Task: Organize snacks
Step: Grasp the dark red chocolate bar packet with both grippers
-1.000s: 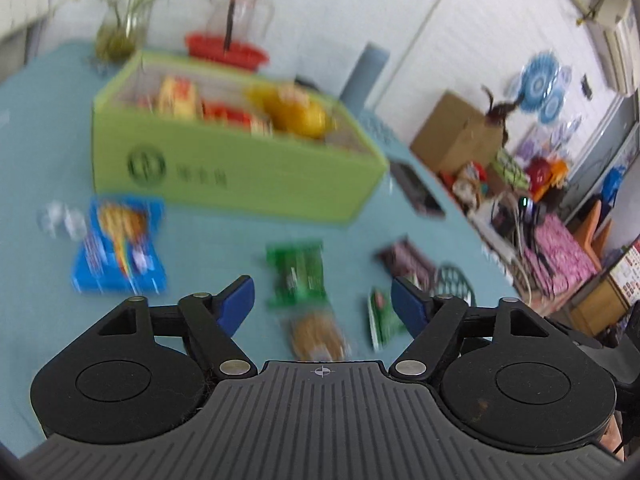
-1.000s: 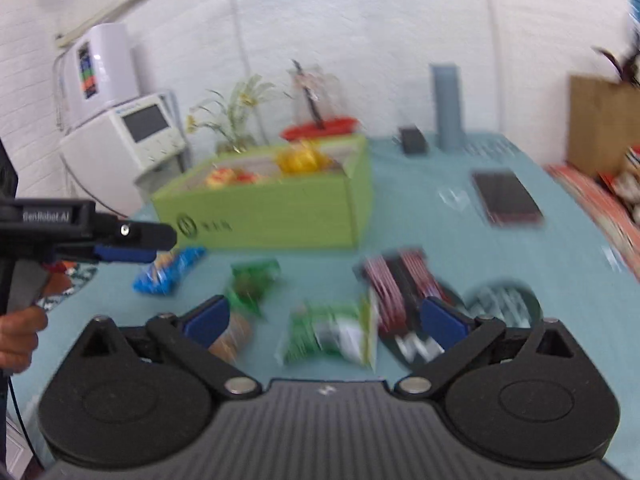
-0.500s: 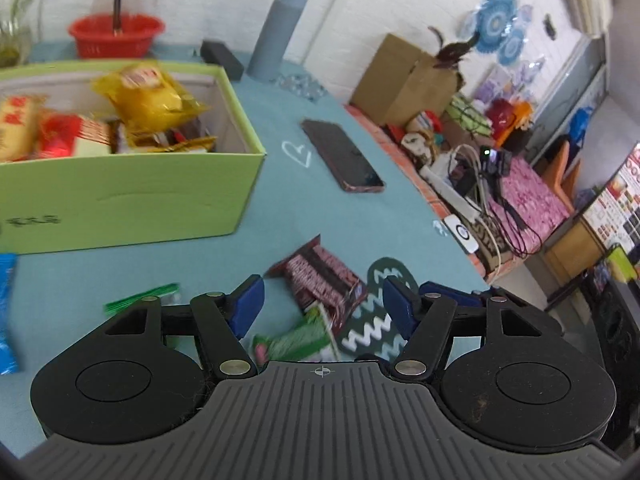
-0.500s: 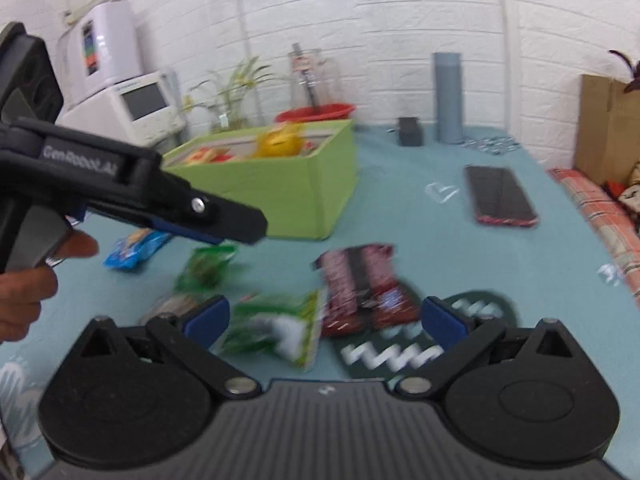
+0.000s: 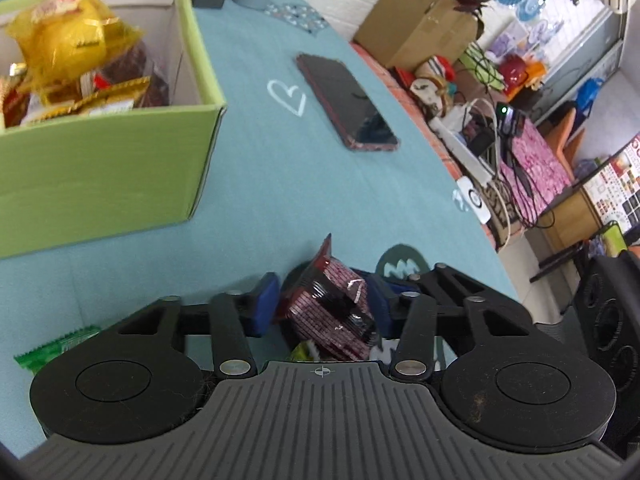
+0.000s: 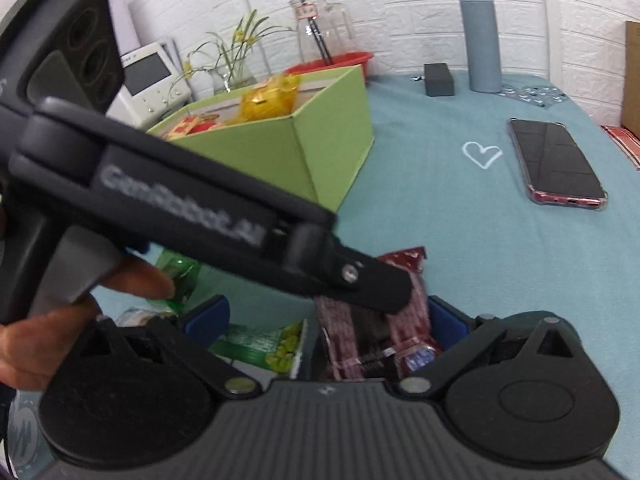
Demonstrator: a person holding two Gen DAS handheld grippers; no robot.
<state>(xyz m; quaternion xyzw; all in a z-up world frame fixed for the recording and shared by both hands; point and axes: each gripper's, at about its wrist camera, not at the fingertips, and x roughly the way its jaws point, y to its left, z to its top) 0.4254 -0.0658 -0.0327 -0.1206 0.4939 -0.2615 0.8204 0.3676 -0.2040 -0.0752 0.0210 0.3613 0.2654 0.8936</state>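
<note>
1. Your left gripper (image 5: 324,300) has just been closing, and its blue pads now pinch the dark red, crinkly foil snack packet (image 5: 332,312). The packet buckles and tents up between them, so I judge this a real grasp and not a near miss.
2. The packet is still down at the teal tablecloth (image 5: 280,168), just in front of the patterned dark green coaster (image 5: 400,260). It has not been lifted clear yet.
3. Your right gripper (image 6: 328,320) stands wide open just behind that same packet, its pads apart and gripping nothing. It seems parked there to leave the left one room, or to take the green and white snack packet (image 6: 260,344) lying just beside.
4. The light green cardboard box (image 5: 104,168) stands well to the left, open-topped and already holding a yellow crinkly bag (image 5: 68,36) and other wrappers. That is the likely destination.
5. The grip sits on the packet's middle, so expect the slack ends to droop on lifting.
6. A red-cased phone (image 5: 348,104) lies beyond, apart from the likely path to the box.
</note>
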